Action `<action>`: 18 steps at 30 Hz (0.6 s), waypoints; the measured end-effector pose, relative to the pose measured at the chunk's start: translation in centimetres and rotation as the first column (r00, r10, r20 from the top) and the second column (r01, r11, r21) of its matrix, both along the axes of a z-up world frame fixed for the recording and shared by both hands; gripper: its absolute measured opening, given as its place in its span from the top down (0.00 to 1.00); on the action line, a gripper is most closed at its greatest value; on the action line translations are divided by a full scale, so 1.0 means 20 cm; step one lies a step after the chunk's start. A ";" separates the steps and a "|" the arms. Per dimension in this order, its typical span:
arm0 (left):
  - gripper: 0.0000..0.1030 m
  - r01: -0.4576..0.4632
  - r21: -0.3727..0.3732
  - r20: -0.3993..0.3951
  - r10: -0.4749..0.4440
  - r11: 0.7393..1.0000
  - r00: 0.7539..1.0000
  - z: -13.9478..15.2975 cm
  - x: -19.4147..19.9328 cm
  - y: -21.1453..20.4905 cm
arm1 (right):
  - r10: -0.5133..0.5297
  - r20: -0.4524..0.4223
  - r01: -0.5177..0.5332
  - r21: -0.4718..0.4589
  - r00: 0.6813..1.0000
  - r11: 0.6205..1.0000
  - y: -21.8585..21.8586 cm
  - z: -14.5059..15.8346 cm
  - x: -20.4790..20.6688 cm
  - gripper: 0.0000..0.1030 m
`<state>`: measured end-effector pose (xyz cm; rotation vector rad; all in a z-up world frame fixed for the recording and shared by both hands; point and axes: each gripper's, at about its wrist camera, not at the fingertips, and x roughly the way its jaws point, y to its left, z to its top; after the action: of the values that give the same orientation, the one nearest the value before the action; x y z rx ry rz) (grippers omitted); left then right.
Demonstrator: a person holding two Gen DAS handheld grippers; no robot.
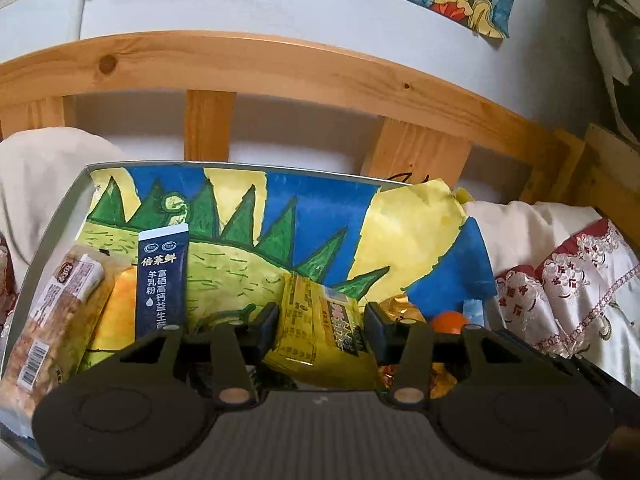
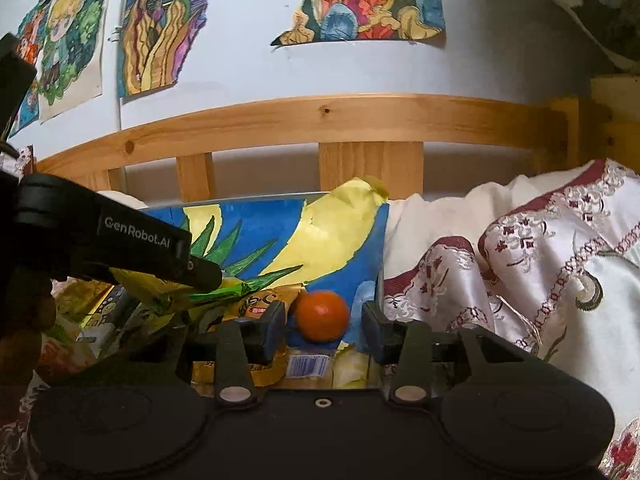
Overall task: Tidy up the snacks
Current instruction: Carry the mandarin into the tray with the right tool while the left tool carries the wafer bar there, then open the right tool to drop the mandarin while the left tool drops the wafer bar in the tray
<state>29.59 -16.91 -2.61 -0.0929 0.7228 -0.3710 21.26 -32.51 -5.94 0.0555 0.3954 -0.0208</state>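
A box (image 1: 76,188) lined with a blue, yellow and green drawing holds the snacks. My left gripper (image 1: 322,322) is shut on a yellow snack packet (image 1: 320,332) over the box. A dark blue milk-powder stick (image 1: 162,280) and a long biscuit pack (image 1: 52,320) lie at the left. An orange (image 1: 448,321) sits at the box's right end. In the right wrist view my right gripper (image 2: 323,330) is open with the orange (image 2: 322,316) between its fingers, not touching. The left gripper's body (image 2: 120,244) reaches in from the left.
A wooden bed rail (image 1: 280,64) runs behind the box. White and maroon embroidered cloth (image 2: 540,264) lies to the right. Gold packets (image 2: 256,304) and a barcode wrapper (image 2: 308,365) lie under the right gripper. Drawings (image 2: 360,4) hang on the wall.
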 end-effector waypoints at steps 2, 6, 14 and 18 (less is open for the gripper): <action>0.44 -0.006 -0.012 0.005 0.006 1.000 1.000 0.01 -0.01 0.01 | 0.004 0.006 -0.004 -0.012 1.000 1.000 0.01 0.00 0.00 0.49; 0.36 -0.012 -0.038 0.018 0.013 0.999 1.000 0.04 -0.04 0.04 | 0.004 0.022 -0.003 -0.016 1.000 1.000 0.02 0.02 -0.03 0.44; 0.24 -0.028 -0.064 0.064 0.032 0.998 0.997 0.10 -0.11 0.11 | -0.038 0.048 0.038 -0.005 0.998 0.999 0.02 0.11 -0.08 0.32; 0.19 -0.046 -0.066 0.082 0.051 0.997 0.995 0.13 -0.16 0.16 | -0.054 0.069 0.054 0.002 0.996 0.999 0.02 0.17 -0.13 0.26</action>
<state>26.31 -13.73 0.08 -0.1542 0.6252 -0.3498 18.74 -32.08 -2.48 0.0669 0.3246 -0.0716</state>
